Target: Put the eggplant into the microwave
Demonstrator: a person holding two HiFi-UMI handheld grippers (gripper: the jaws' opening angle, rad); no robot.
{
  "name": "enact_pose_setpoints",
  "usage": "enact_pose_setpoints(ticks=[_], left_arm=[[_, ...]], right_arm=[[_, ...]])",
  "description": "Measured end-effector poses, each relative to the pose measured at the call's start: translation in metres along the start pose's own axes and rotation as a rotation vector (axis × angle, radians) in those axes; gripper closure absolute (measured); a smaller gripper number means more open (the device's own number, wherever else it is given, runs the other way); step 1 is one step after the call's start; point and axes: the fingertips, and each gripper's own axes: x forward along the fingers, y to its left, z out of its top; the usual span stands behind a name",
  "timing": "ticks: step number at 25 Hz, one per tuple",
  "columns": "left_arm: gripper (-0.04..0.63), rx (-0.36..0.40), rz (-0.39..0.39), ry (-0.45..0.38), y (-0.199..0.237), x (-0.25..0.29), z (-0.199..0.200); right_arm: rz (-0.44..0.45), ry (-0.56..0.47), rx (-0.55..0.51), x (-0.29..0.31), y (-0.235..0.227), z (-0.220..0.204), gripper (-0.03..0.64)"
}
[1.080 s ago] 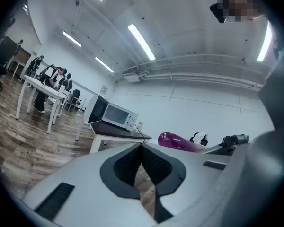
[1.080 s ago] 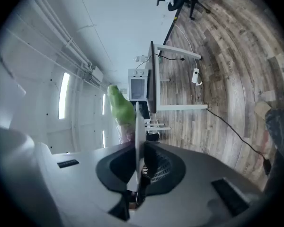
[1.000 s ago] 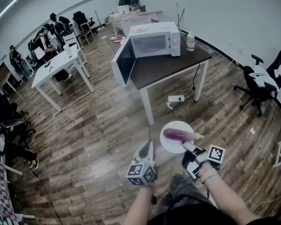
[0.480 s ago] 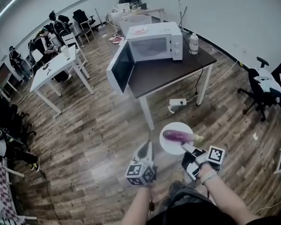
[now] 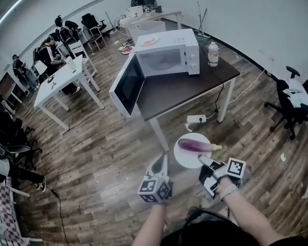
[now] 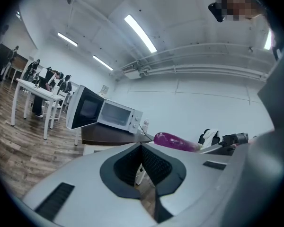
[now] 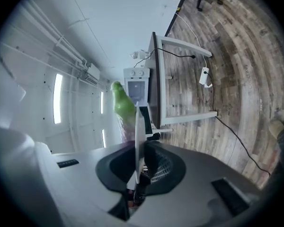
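Eggplant [image 5: 194, 145]: long, glossy purple, pale green stem end, lying across a white plate [image 5: 184, 159]. Right gripper [image 5: 203, 161] clamped on the plate's near rim, eggplant just ahead of its jaws. Left gripper [image 5: 160, 163]: jaws together, empty, beside the plate. Microwave [image 5: 167, 56], door open, well ahead.

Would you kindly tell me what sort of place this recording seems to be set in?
Probably a shared office or lab workroom: people sit at white desks, a wheeled office chair stands on the wood-look floor, and a microwave sits door-open on a dark table.
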Motion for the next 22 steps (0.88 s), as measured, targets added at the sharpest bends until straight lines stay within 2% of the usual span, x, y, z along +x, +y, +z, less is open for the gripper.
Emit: enact_pose_setpoints(ticks=[12,22], left_arm=[[0.591,0.004,0.037,0.010,0.005,0.050,0.009],[0.591,-0.022,0.038,0.020,0.032,0.097,0.009]], right_arm=[[-0.019,0.037,-0.013,0.036,0.001,0.054,0.591],[-0.032,0.045,-0.017,0.073,0.000,0.082,0.591]])
